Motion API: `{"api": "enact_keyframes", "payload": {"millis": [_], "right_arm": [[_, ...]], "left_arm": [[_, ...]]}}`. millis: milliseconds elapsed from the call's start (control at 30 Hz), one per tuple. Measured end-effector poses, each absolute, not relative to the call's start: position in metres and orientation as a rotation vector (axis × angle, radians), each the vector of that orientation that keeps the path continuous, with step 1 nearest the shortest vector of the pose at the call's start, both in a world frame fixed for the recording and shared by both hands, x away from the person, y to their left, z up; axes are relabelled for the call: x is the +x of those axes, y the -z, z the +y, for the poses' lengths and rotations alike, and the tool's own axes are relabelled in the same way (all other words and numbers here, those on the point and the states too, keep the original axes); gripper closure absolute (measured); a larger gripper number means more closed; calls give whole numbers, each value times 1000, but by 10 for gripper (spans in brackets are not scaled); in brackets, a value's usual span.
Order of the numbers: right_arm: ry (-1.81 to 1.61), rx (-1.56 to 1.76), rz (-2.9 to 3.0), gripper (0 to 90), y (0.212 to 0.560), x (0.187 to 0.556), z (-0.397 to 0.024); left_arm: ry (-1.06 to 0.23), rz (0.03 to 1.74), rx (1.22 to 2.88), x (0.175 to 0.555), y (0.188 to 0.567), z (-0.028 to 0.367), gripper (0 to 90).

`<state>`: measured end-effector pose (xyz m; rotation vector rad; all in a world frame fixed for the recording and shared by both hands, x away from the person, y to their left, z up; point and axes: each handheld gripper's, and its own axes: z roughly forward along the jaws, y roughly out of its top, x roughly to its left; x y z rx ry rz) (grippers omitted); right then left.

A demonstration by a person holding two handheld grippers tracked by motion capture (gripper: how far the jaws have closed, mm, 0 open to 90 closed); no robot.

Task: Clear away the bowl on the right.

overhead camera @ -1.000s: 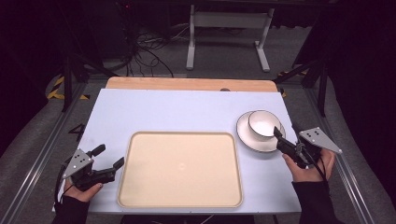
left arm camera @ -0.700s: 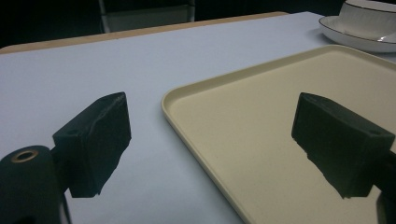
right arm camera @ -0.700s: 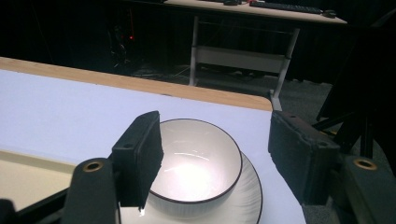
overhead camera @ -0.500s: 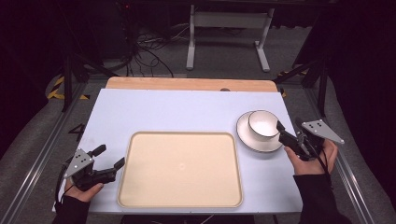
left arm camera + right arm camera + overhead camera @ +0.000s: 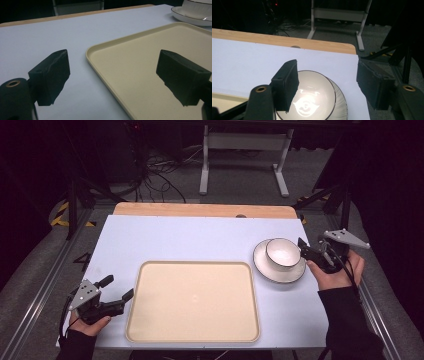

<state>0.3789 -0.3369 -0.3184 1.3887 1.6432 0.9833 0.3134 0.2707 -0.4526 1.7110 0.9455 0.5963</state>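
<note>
White bowl with dark rim on matching saucer, right of empty cream tray, right hand-held gripper spread beside bowl, left hand-held gripper spread at tray's near-left edge

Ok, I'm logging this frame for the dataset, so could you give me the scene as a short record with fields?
surface: pale blue table top
centre: empty cream rectangular plastic tray
right of tray: white bowl on white saucer
left gripper: open, at tray's left edge
right gripper: open, beside bowl
</note>
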Motion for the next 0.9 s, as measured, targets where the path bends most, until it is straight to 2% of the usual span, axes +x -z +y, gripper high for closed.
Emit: {"api": "enact_keyframes", "payload": {"millis": [367,900], "right_arm": [[-886,1523,1740,343,300,413,-340],[-754,1703,1881,361,292,445,-340]], "left_arm": [[-590,937,1722,314,453,270,126],[-589,939,1725,314,453,269,125]]}}
